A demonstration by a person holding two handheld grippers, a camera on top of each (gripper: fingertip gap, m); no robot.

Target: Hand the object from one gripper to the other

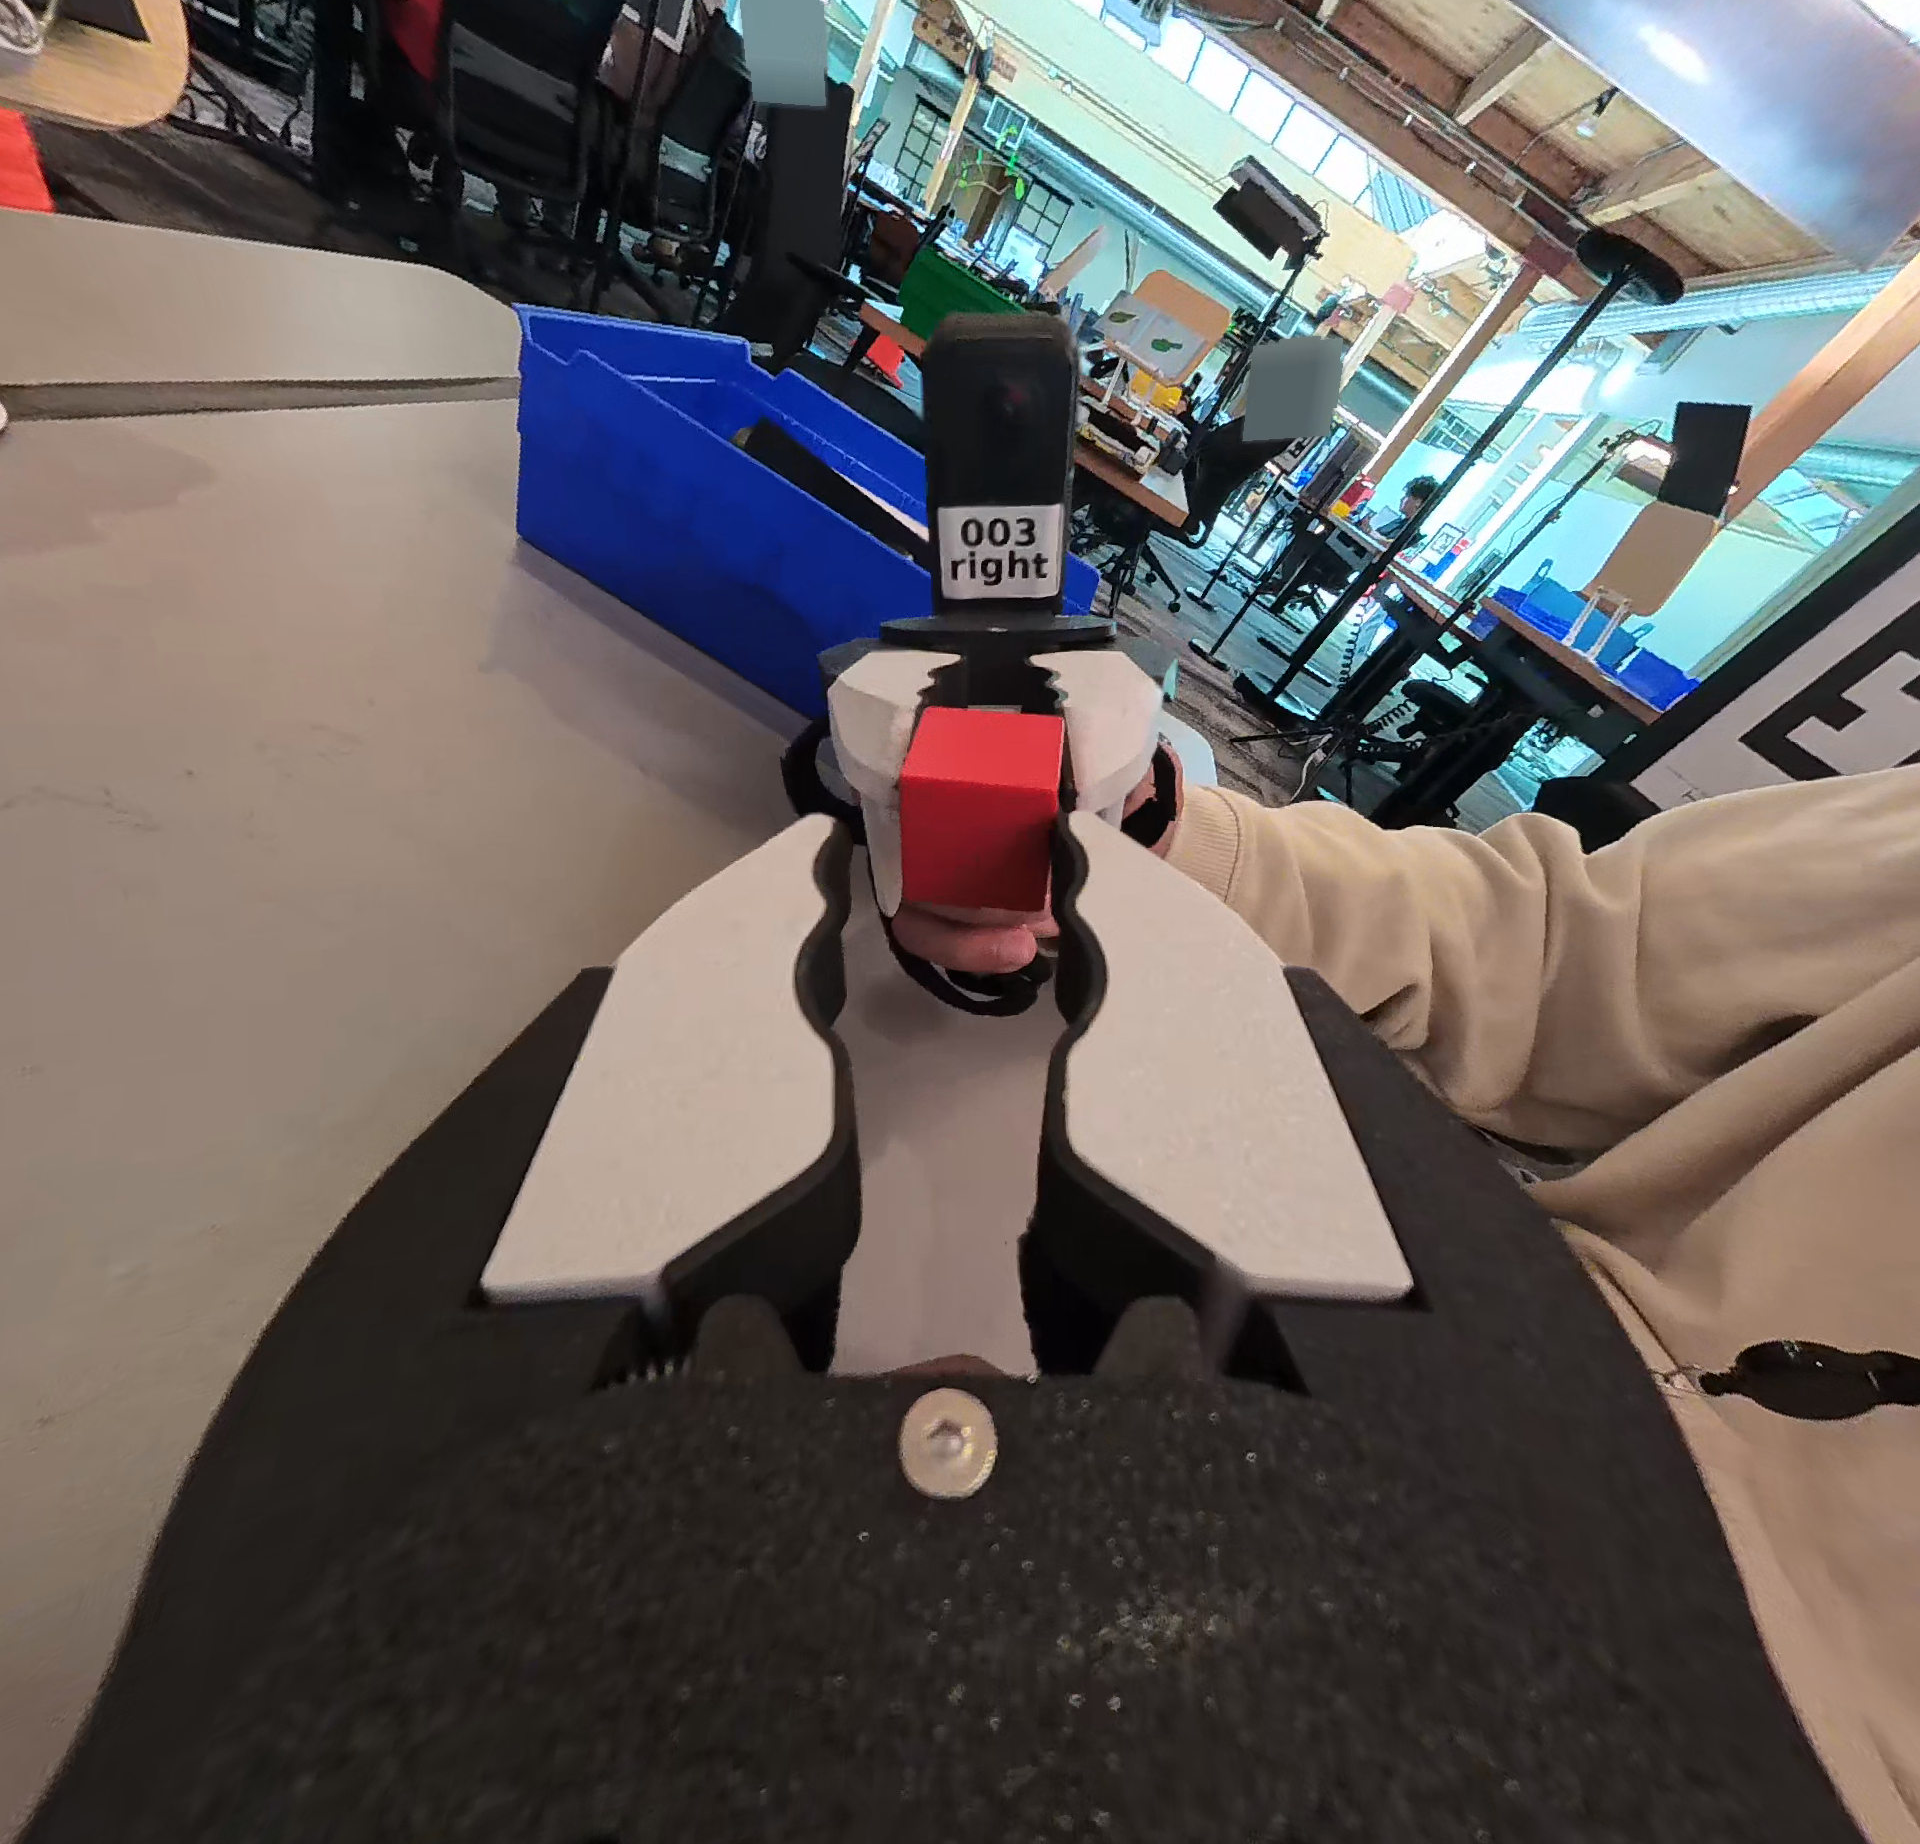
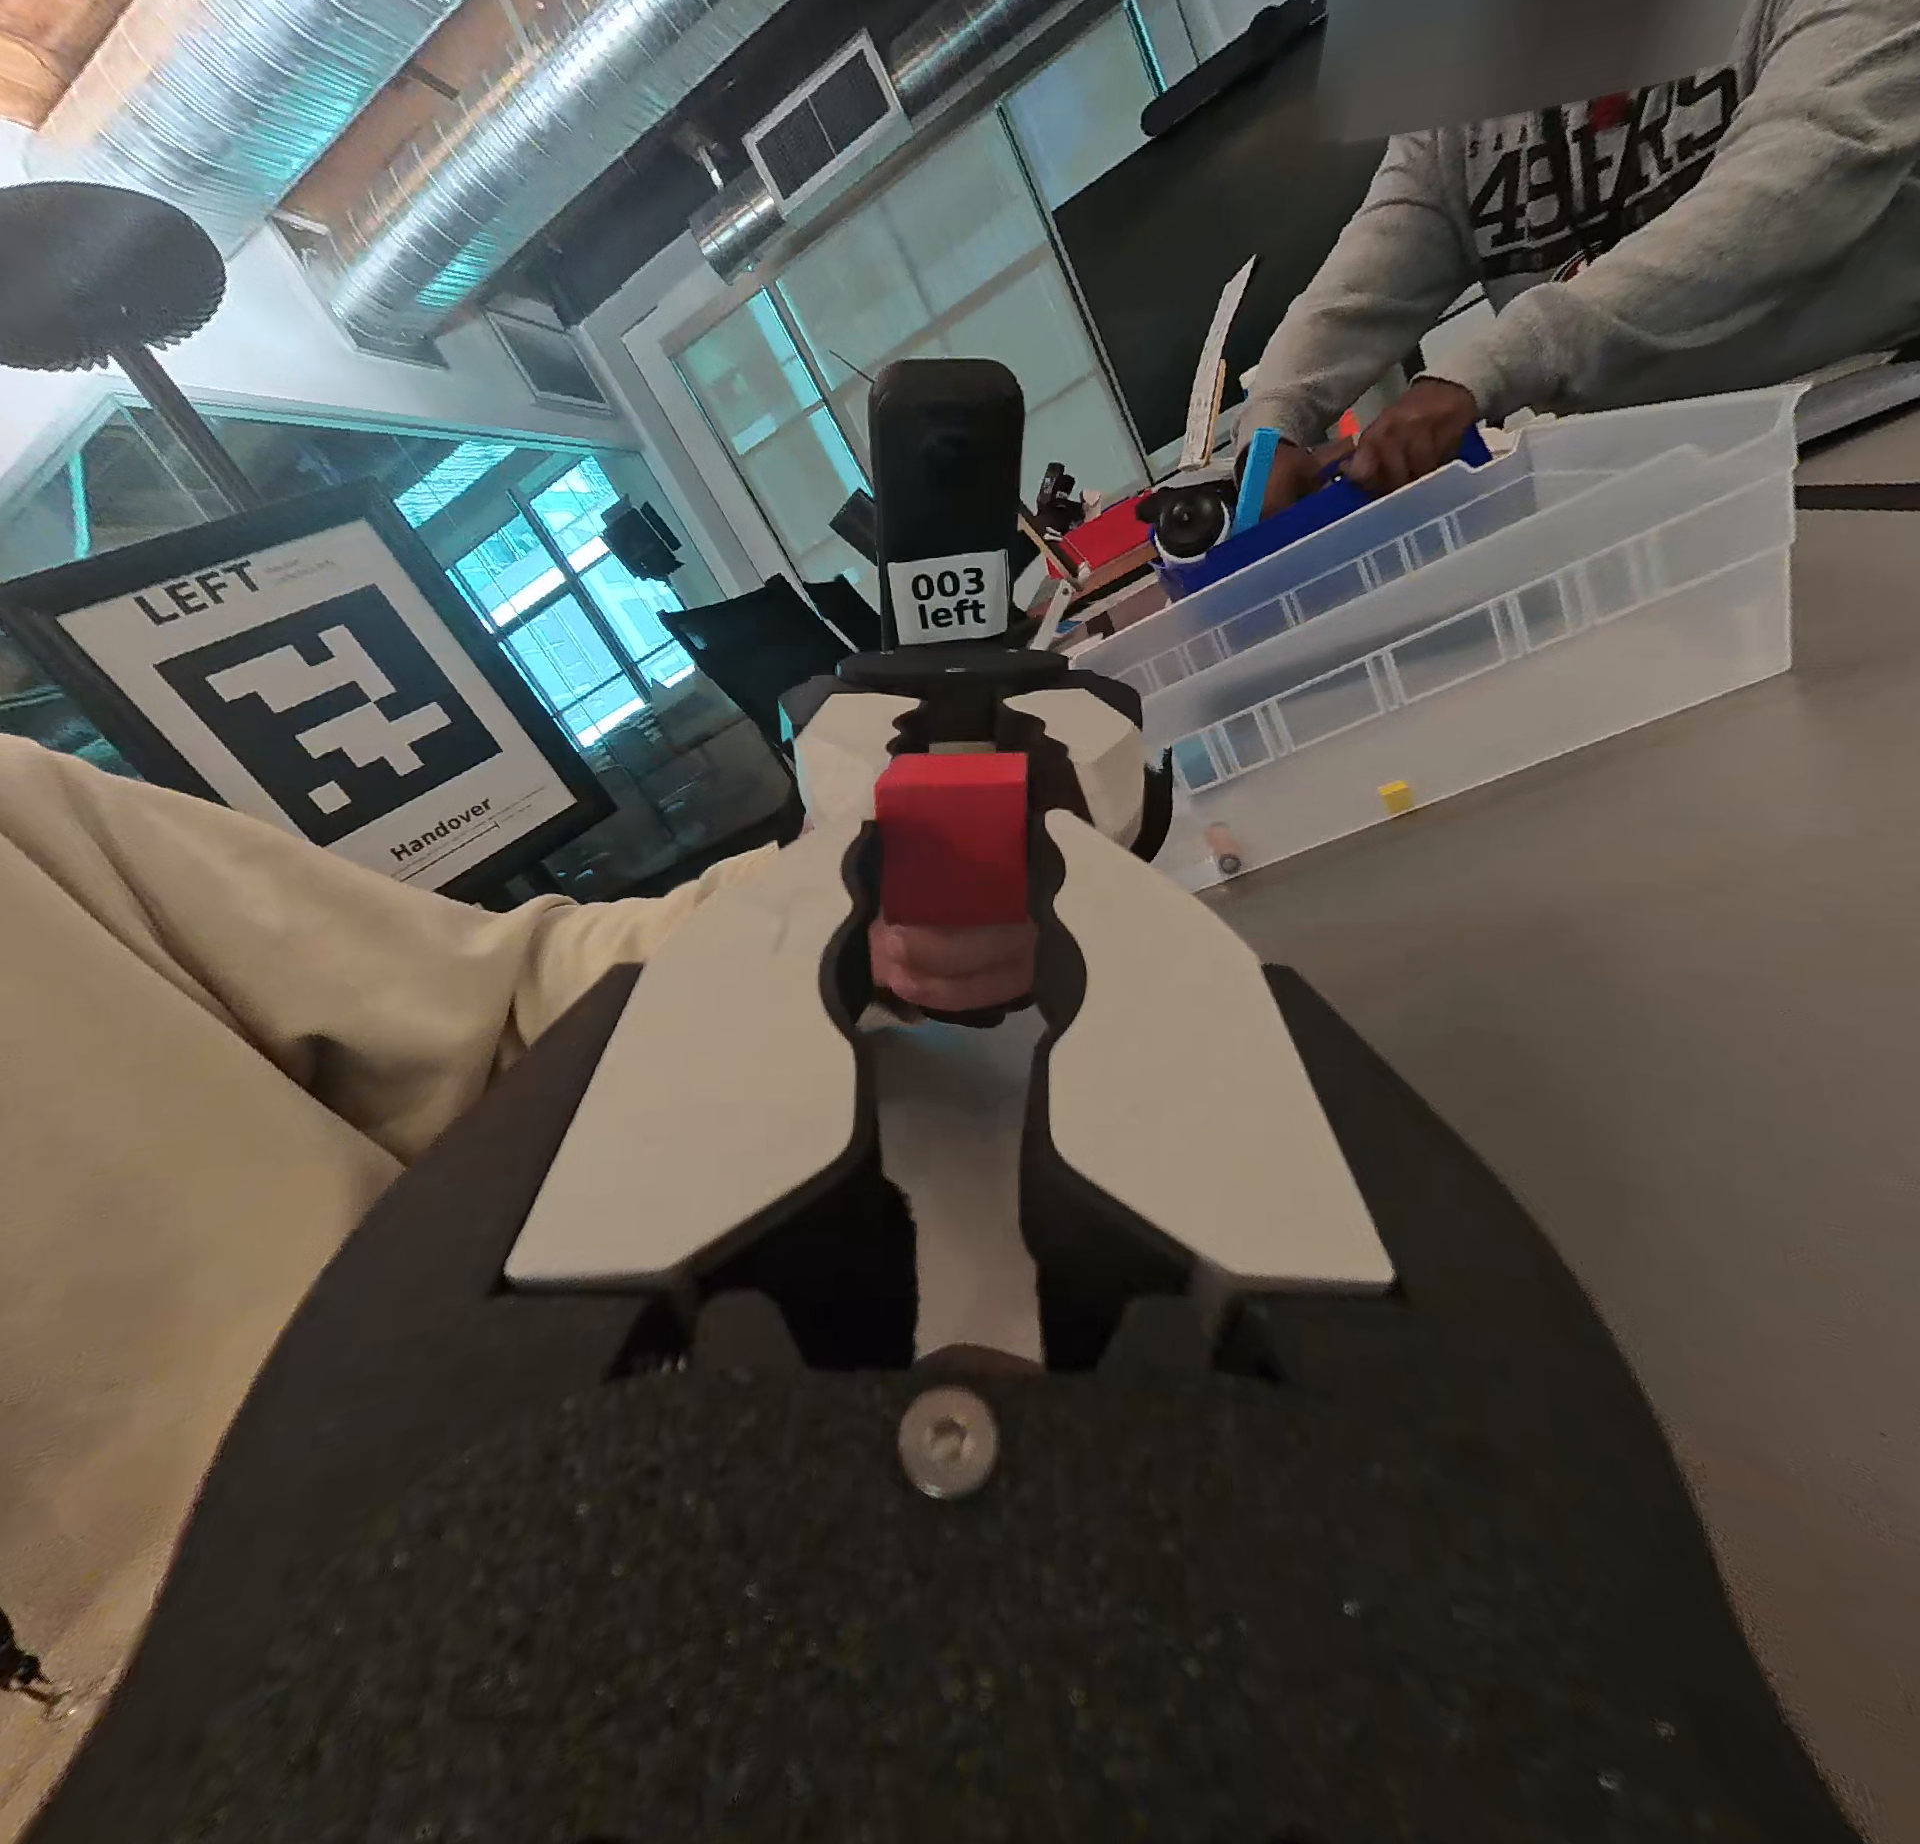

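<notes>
A red cube (image 1: 979, 823) sits between both grippers, which face each other tip to tip above a grey table (image 1: 260, 807). My right gripper (image 2: 954, 849) is shut on the red cube (image 2: 951, 859), its pads tight on both sides. In the left wrist view one white finger (image 1: 878, 755) of the right gripper lies along the cube's left side. My left gripper (image 1: 951, 838) is open, its jaws wider than the cube and outside the right gripper's fingers. Its white finger (image 2: 1096, 755) shows behind the cube in the right wrist view. A hand shows under the cube in both views.
A blue bin (image 1: 644, 485) stands on the table behind the grippers. A clear plastic organiser tray (image 2: 1507, 631) lies at right, with another person's hand (image 2: 1403, 444) in it. A small yellow block (image 2: 1394, 797) lies beside the tray. A framed marker board (image 2: 312, 693) stands at left. Both grippers' tips are close together, under 4 cm apart.
</notes>
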